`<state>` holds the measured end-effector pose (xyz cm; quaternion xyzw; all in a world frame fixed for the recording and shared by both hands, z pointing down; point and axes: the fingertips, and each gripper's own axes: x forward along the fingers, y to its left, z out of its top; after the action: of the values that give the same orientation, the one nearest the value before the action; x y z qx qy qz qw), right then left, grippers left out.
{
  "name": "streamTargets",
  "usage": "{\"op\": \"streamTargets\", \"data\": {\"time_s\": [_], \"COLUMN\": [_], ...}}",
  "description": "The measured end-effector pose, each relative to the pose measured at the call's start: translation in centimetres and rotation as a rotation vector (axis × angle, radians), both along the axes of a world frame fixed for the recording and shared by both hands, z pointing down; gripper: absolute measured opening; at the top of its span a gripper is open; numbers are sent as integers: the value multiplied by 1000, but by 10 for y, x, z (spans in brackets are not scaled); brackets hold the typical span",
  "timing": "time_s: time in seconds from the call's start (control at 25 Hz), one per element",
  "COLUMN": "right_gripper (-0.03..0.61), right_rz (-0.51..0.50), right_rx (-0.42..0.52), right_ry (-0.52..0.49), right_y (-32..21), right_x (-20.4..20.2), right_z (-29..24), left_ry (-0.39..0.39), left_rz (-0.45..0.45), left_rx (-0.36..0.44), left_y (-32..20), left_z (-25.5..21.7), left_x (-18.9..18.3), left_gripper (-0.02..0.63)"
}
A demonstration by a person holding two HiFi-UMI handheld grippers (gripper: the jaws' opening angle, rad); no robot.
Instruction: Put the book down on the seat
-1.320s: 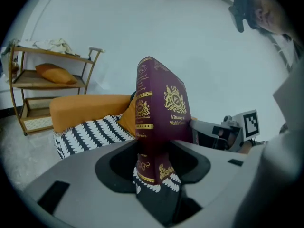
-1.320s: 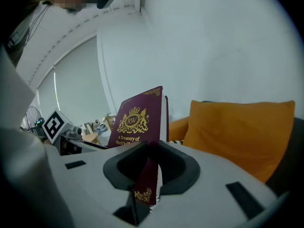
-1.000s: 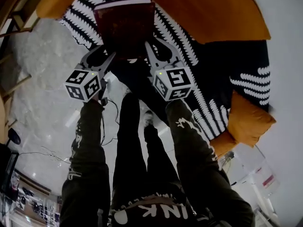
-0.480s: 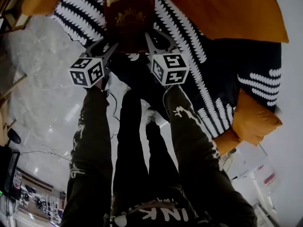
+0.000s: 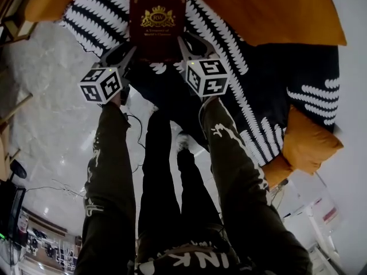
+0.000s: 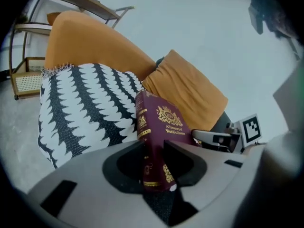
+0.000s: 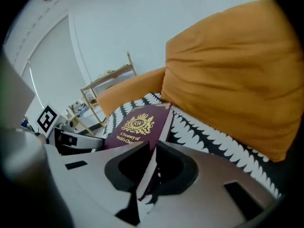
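A dark red book with a gold crest is held flat, cover up, over the seat's black-and-white leaf-patterned throw. My left gripper has the book's spine end between its jaws, which are closing and touch both covers. My right gripper is shut on the opposite page edge. In the left gripper view the book stands between the jaws. In the right gripper view the jaws pinch its near corner. I cannot tell whether the book touches the throw.
A big orange back cushion lies behind the throw, and a smaller orange cushion to the right. Pale marble floor spreads to the left. A wooden shelf rack stands beside the seat. The person's legs fill the foreground.
The book has tipped from edge-on to cover-up and moved farther over the seat. Both grippers went forward with it.
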<state>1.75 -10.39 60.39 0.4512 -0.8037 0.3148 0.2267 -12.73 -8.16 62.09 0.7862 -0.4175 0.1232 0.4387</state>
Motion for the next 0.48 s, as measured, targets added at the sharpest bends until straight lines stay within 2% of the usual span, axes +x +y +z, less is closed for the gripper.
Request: {"op": "streamTargets", "data": {"time_s": [0.08, 0.16, 0.32, 0.48], "right_gripper": [9, 9, 9, 11], "right_rz": [22, 19, -6, -35], "right_rx": [18, 39, 121, 239], "right_ry": [29, 48, 57, 44], "right_y": [0, 0, -2, -3], "right_x": [11, 17, 17, 12], "right_z": [-2, -8, -35, -88], "left_ry": [-11, -30, -23, -67], "left_rz": [-31, -53, -63, -63], "left_rx": [27, 70, 179, 311], "left_y": [-4, -9, -18, -24], "left_z": [-6, -16, -50, -108], "left_x": [-6, -11, -11, -12], "left_gripper": [81, 5, 5, 3]}}
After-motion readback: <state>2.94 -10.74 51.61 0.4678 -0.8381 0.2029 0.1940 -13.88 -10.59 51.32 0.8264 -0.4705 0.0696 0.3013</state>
